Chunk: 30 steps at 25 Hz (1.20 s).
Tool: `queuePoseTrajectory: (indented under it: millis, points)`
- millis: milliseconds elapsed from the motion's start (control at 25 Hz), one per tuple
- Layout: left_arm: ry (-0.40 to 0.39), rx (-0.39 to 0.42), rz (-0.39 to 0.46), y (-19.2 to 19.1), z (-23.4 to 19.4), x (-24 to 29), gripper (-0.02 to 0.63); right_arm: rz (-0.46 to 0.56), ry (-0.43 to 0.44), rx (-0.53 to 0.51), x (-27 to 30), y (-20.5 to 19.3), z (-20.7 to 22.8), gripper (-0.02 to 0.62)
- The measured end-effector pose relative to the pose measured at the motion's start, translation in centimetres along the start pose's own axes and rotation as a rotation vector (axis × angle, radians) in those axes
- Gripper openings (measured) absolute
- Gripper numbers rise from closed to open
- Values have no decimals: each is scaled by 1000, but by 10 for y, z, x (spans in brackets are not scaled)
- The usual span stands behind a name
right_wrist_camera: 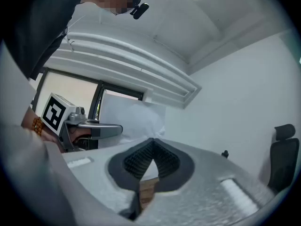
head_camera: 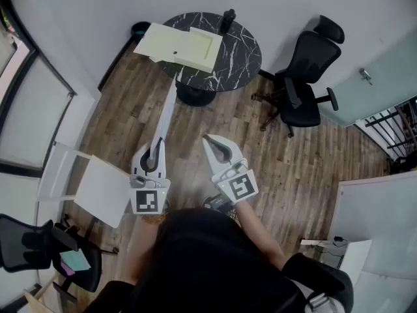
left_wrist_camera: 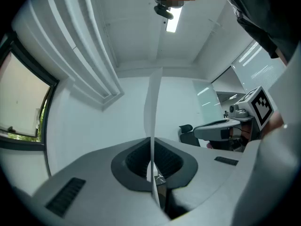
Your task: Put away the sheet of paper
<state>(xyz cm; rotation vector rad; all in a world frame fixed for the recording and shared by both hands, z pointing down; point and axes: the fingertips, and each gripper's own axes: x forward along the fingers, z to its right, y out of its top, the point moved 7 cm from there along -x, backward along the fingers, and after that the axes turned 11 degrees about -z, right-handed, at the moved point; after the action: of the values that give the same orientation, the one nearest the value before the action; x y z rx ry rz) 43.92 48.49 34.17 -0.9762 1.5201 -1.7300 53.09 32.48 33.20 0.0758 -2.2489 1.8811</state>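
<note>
My left gripper (head_camera: 156,151) is shut on the lower edge of a white sheet of paper (head_camera: 168,113). The sheet stands on edge and reaches toward the round table. In the left gripper view the paper (left_wrist_camera: 153,112) rises as a thin strip from between the closed jaws of the left gripper (left_wrist_camera: 151,140). My right gripper (head_camera: 208,139) is beside it on the right, level, its jaws meeting at the tip with nothing in them. In the right gripper view the right gripper (right_wrist_camera: 150,141) is shut, and the left gripper (right_wrist_camera: 89,130) shows at the left with the paper (right_wrist_camera: 134,119) behind it.
A round black marble table (head_camera: 238,54) stands ahead and carries an open cream box (head_camera: 179,44) and a small dark object (head_camera: 228,18). A black office chair (head_camera: 303,83) is to the right. A white folding piece of furniture (head_camera: 85,181) and another chair (head_camera: 39,243) stand at the left on the wood floor.
</note>
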Motion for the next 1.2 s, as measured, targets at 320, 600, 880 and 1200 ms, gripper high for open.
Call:
queuePoseTrajectory:
  millis: [320, 600, 880, 1200]
  points:
    - [-46, -13, 11, -7, -49, -20, 11, -7, 41, 44, 36, 11, -48, -2]
    - [-103, -22, -10, -18, -81, -32, 11, -55, -3, 72, 57, 16, -69, -2]
    - [-132, -21, -13, -21, -77, 1, 11, -90, -59, 85, 55, 0, -30, -2]
    - [-166, -9, -60, 0, -53, 66, 11, 15, 24, 208, 87, -17, 35, -2]
